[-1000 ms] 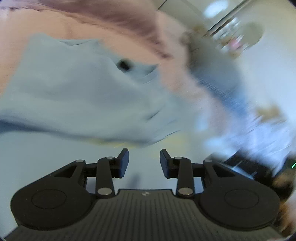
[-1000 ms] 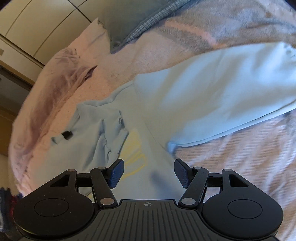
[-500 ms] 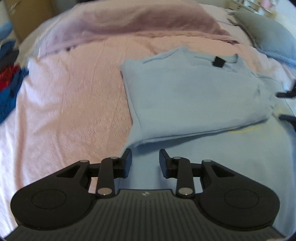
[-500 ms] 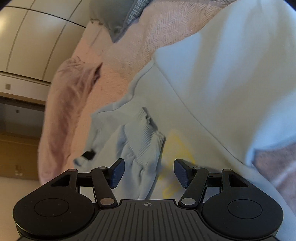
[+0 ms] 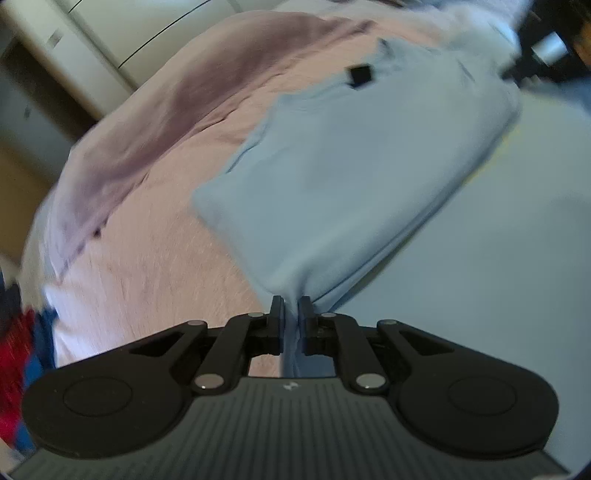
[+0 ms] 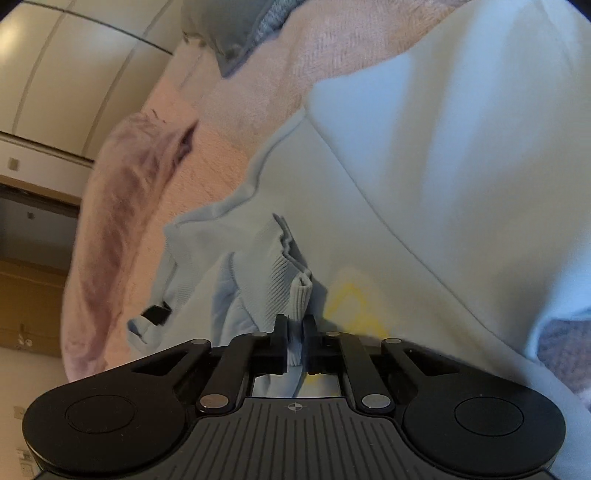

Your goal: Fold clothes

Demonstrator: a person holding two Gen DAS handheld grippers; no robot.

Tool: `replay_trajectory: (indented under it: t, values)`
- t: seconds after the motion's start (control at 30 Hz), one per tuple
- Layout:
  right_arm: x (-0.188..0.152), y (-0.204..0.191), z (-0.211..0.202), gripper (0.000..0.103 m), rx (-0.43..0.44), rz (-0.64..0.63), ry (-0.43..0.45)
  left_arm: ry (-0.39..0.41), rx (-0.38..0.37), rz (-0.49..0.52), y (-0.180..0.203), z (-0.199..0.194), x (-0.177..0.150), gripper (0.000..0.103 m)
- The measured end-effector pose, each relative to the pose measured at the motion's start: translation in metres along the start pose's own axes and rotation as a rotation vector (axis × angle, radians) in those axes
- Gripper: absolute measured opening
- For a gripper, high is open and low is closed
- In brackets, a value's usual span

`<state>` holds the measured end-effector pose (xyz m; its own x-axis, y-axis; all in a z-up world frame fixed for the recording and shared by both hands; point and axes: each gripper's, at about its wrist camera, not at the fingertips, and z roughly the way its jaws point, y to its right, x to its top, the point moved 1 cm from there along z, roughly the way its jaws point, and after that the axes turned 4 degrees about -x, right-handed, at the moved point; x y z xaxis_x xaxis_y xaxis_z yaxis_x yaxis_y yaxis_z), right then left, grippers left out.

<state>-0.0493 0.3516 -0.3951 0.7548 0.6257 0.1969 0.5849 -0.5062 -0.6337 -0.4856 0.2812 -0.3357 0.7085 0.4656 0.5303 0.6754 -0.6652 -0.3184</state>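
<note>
A light blue sweatshirt [image 5: 369, 177] lies partly folded on a pink bed cover [image 5: 155, 258]; a black neck label [image 5: 360, 75] shows at its collar. My left gripper [image 5: 290, 308] is shut on the near corner of its folded flap. In the right wrist view the same sweatshirt [image 6: 443, 166] shows a yellow print [image 6: 351, 306] and a ribbed cuff [image 6: 291, 288]. My right gripper [image 6: 294, 328] is shut on that ribbed cuff.
A mauve blanket [image 5: 155, 122] is bunched along the far side of the bed. A grey pillow [image 6: 236, 33] lies at the head. Cupboard doors [image 5: 122, 33] stand behind. Red and blue clothes [image 5: 18, 354] lie at the left edge.
Both grippers were open above the sweatshirt; now each has closed on cloth, the left on the flap's corner, the right on the ribbed cuff. Both moved closer to the fabric.
</note>
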Motion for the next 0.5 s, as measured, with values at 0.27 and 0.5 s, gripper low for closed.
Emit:
replay_trajectory:
  t: [0.27, 0.5]
  values:
    - [-0.041, -0.006, -0.039, 0.005, -0.064, -0.139, 0.076, -0.041, -0.109, -0.318, -0.047, 0.007, -0.012, 0.009]
    - [-0.035, -0.021, -0.055, 0.022, -0.169, -0.254, 0.080, -0.049, -0.092, -0.371, -0.054, -0.020, -0.005, 0.016]
